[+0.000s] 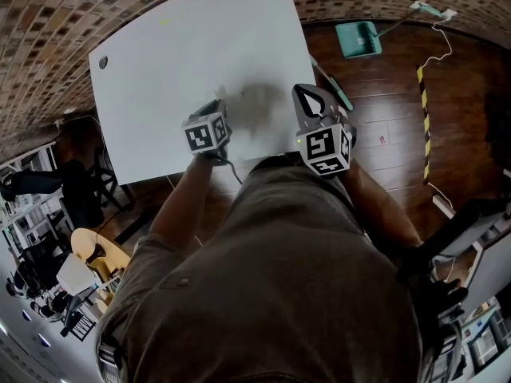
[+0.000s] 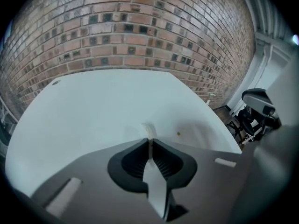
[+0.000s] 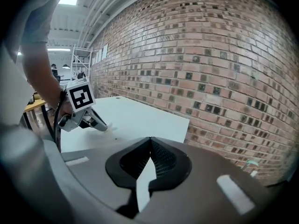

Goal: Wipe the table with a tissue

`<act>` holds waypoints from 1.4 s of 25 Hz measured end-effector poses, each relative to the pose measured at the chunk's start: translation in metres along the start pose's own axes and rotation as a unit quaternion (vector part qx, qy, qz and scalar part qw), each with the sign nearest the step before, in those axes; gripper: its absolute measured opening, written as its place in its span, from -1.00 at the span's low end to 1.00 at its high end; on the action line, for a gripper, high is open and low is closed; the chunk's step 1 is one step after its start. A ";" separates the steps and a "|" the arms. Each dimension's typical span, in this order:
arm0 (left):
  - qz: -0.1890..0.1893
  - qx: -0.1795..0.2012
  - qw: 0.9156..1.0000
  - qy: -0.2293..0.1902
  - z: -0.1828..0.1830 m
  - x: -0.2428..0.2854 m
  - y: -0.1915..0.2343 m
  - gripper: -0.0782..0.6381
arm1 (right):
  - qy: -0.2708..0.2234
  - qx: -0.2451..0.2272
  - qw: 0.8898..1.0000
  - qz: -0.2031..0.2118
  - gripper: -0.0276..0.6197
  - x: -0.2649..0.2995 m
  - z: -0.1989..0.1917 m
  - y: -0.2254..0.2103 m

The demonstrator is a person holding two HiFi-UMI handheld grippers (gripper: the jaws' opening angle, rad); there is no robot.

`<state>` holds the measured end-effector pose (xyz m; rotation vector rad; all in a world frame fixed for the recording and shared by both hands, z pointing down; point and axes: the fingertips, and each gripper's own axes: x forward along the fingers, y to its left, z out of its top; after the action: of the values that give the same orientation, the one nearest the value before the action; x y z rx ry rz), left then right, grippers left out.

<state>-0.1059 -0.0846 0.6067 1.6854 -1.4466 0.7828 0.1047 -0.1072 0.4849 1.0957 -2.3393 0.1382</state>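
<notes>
The white table [image 1: 184,46] fills the upper middle of the head view. My left gripper [image 1: 220,99] rests low over its near part, shut on a small scrap of pale tissue [image 2: 149,129] that sticks out past the closed jaw tips, touching the tabletop. The right gripper view shows that left gripper [image 3: 103,126] from the side, its tip down at the surface. My right gripper [image 1: 303,92] hovers at the table's near right edge. Its jaws are shut with nothing between them [image 3: 150,140]. A tiny dark speck [image 2: 178,134] lies on the table just right of the tissue.
A brick wall [image 2: 140,31] stands behind the table's far edge. On the wooden floor to the right lie a green dustpan [image 1: 358,38] and a yellow-black striped strip [image 1: 423,126]. A black office chair [image 2: 257,111] stands beyond the table's right corner. A dark dot [image 1: 102,62] marks the far left corner.
</notes>
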 end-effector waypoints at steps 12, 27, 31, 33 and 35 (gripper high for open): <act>-0.036 0.049 0.998 0.009 0.021 0.021 -0.060 -0.70 | 0.009 0.024 0.999 -0.035 -0.87 -0.021 -0.018 -0.035; -0.060 0.071 0.996 0.012 0.009 0.021 -0.085 -0.70 | 0.006 0.012 1.000 -0.024 -0.87 -0.018 -0.015 -0.032; -0.041 0.051 0.998 0.006 0.003 0.014 -0.061 -0.70 | 0.002 0.002 1.000 -0.009 -0.87 -0.011 -0.010 -0.020; -0.031 0.039 0.999 0.004 0.000 0.010 -0.048 -0.70 | -0.001 -0.003 1.000 -0.001 -0.87 -0.006 -0.007 -0.013; -0.020 0.027 0.999 0.002 -0.003 0.004 -0.033 -0.70 | -0.003 -0.008 1.000 0.007 -0.87 -0.002 -0.002 -0.005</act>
<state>-0.0725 -0.0822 0.6067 1.7465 -1.3959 0.8107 0.1105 -0.1089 0.4851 1.0728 -2.3506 0.1201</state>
